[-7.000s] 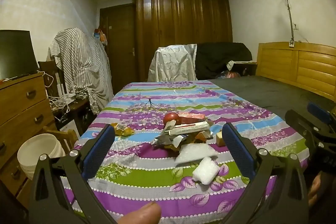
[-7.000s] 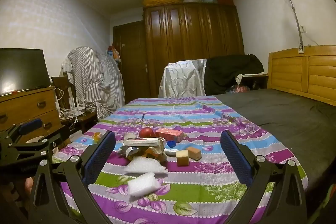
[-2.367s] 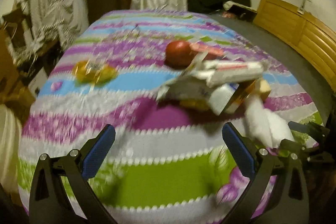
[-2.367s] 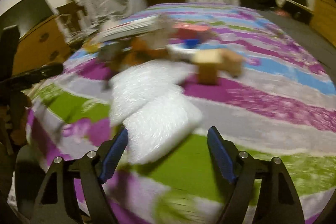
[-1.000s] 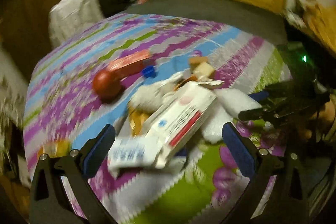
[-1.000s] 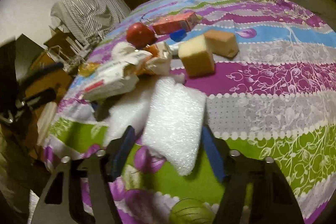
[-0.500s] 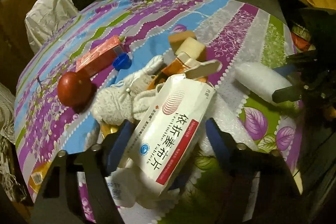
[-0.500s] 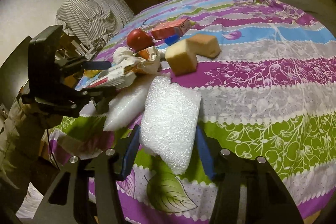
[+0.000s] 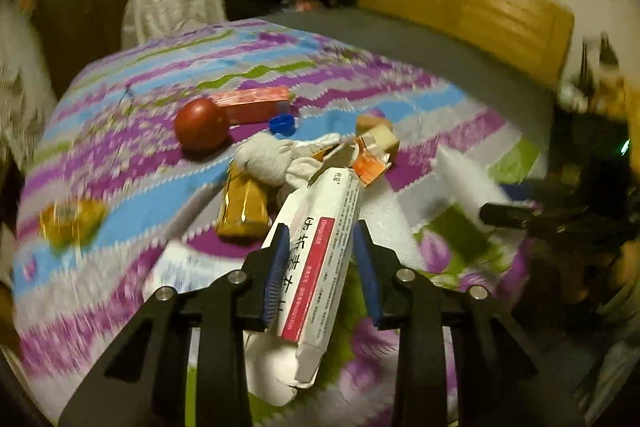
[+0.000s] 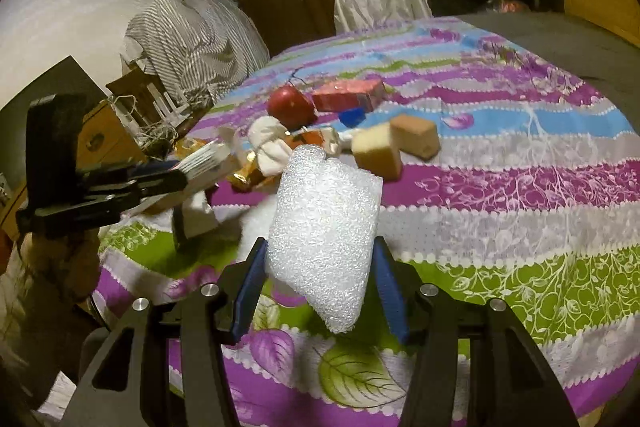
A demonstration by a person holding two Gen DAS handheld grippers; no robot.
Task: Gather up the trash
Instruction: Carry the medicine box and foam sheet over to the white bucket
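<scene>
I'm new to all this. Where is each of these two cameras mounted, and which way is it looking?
Left wrist: sits on the left gripper, looking along its fingers across the striped bedspread at the white box they grip.
Right wrist: sits on the right gripper, looking along its fingers at the foam piece they grip; a sleeve shows at the left edge.
Shared: the red apple, the pink box, and each other's gripper.

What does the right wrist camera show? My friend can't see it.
The right gripper holds a white foam sheet above a striped bedspread. Behind lie a red apple and two sponge blocks.
</scene>
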